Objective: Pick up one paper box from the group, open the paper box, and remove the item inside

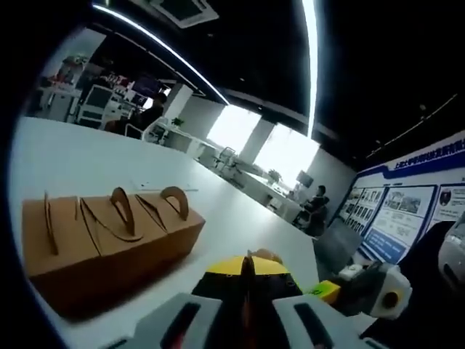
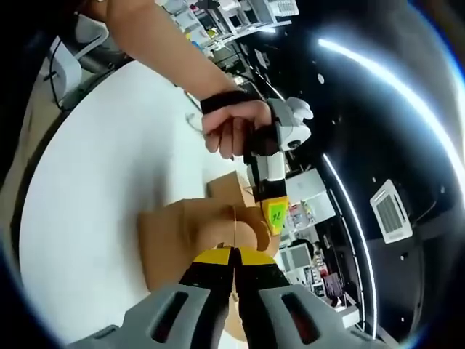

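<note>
A group of brown paper boxes [image 1: 109,233] with curved handle flaps stands on the white table [image 1: 73,160] to the left. My left gripper [image 1: 247,270] is shut, with a sliver of brown card [image 1: 266,256] showing just past its yellow tips. In the right gripper view, one brown paper box [image 2: 182,233] lies close below me. My right gripper [image 2: 234,256] is shut on a thin upright edge of that box. A hand [image 2: 232,131] holds the left gripper [image 2: 273,217] at the box's far side. The right gripper's body [image 1: 370,291] shows at the lower right.
The white table [image 2: 94,182] stretches wide to the left of the held box. More brown card [image 2: 229,185] lies just behind it. Desks, chairs and a seated person [image 1: 316,200] are far back. Poster boards [image 1: 407,211] line the right wall.
</note>
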`<action>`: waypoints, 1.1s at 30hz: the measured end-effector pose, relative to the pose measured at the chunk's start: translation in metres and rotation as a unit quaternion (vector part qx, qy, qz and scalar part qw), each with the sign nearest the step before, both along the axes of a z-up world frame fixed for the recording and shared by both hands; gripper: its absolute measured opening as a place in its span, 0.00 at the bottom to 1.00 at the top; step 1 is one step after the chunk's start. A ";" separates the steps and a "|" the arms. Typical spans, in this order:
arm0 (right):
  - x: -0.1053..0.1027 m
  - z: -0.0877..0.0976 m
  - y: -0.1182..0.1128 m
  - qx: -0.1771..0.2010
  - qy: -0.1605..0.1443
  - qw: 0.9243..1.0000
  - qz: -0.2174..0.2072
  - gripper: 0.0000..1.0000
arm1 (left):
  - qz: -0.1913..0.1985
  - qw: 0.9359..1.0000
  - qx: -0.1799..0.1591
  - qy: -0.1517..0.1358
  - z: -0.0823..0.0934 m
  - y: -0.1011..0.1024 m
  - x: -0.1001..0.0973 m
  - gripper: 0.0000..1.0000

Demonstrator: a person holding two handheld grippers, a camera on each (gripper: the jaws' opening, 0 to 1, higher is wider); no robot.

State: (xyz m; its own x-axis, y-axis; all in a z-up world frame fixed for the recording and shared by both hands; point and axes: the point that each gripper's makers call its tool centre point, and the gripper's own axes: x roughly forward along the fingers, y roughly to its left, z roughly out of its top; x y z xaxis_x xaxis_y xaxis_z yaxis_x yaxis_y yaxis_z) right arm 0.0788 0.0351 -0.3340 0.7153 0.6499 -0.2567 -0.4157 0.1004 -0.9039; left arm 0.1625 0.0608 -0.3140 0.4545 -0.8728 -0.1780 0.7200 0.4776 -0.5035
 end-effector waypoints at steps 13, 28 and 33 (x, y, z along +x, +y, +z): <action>-0.012 0.005 -0.004 0.003 -0.007 1.000 0.018 0.03 | 0.040 0.999 -0.013 0.006 0.002 0.012 0.025 0.04; -0.027 0.004 -0.008 0.021 0.021 0.999 0.041 0.03 | 0.054 0.998 -0.023 0.016 -0.004 0.019 0.044 0.05; -0.030 0.004 -0.008 0.021 0.029 0.998 0.044 0.03 | 0.057 0.997 -0.035 0.028 -0.008 0.021 0.050 0.05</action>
State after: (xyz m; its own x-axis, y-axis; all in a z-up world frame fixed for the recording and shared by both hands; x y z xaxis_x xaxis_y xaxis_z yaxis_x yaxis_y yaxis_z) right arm 0.0484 0.0271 -0.3299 0.6400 0.7203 -0.2676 -0.4766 0.0990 -0.8735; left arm 0.2120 0.0814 -0.3225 0.5428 -0.8272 -0.1456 0.6331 0.5168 -0.5763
